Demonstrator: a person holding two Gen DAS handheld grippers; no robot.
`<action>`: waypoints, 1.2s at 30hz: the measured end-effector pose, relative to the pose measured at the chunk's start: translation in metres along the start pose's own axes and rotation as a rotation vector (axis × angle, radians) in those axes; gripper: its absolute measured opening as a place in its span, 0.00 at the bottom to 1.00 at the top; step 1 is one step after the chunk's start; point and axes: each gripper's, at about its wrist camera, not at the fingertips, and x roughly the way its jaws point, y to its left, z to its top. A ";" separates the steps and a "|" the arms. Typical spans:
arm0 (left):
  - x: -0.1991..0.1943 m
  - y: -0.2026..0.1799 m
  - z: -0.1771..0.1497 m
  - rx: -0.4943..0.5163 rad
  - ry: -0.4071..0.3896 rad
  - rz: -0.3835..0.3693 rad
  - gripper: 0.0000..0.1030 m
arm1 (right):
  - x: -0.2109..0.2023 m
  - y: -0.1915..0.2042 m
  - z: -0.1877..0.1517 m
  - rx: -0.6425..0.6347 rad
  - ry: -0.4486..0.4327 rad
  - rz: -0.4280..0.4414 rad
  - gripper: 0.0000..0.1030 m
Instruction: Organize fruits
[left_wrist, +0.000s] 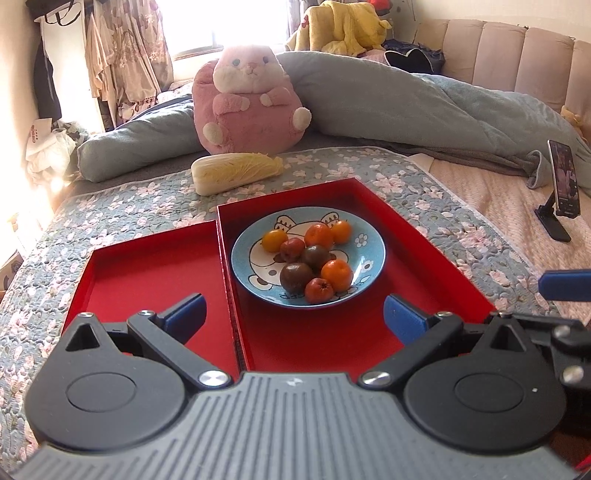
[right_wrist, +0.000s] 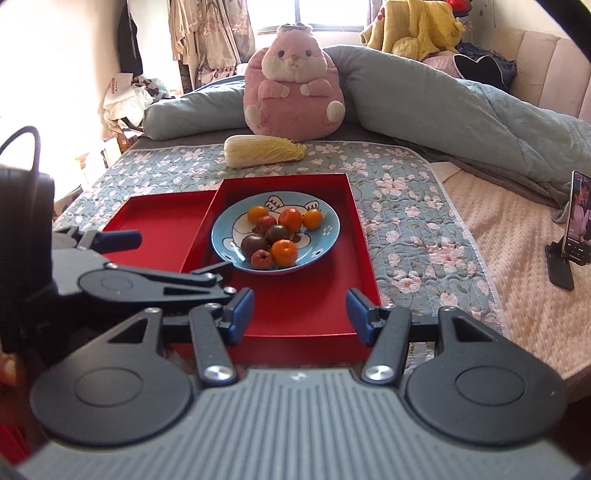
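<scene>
A blue cartoon plate (left_wrist: 365, 245) (right_wrist: 328, 230) holds several small fruits: orange ones (left_wrist: 336, 274) (right_wrist: 284, 253), dark brown ones (left_wrist: 295, 277) (right_wrist: 255, 243) and red ones (left_wrist: 319, 290) (right_wrist: 262, 259). The plate sits in the right red tray (left_wrist: 314, 339) (right_wrist: 306, 306). An empty left red tray (left_wrist: 147, 273) (right_wrist: 162, 221) lies beside it. My left gripper (left_wrist: 293, 317) is open and empty, just short of the plate; it also shows in the right wrist view (right_wrist: 177, 254). My right gripper (right_wrist: 300, 314) is open and empty over the right tray's near part.
The trays lie on a floral quilt (left_wrist: 424, 192) (right_wrist: 406, 214) on a bed. A napa cabbage (left_wrist: 236, 171) (right_wrist: 264, 149) and a pink plush (left_wrist: 247, 103) (right_wrist: 291, 92) lie behind. A phone on a stand (left_wrist: 563, 188) (right_wrist: 576, 232) is at the right.
</scene>
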 end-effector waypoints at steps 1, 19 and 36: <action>0.000 0.002 0.000 -0.009 0.001 0.004 1.00 | -0.001 0.002 -0.002 -0.002 0.003 0.003 0.57; 0.002 0.012 -0.004 -0.024 0.007 0.012 1.00 | 0.009 -0.004 -0.019 0.032 0.050 0.024 0.58; 0.007 0.005 -0.004 -0.005 0.005 0.004 1.00 | 0.012 -0.005 -0.018 0.028 0.064 0.032 0.58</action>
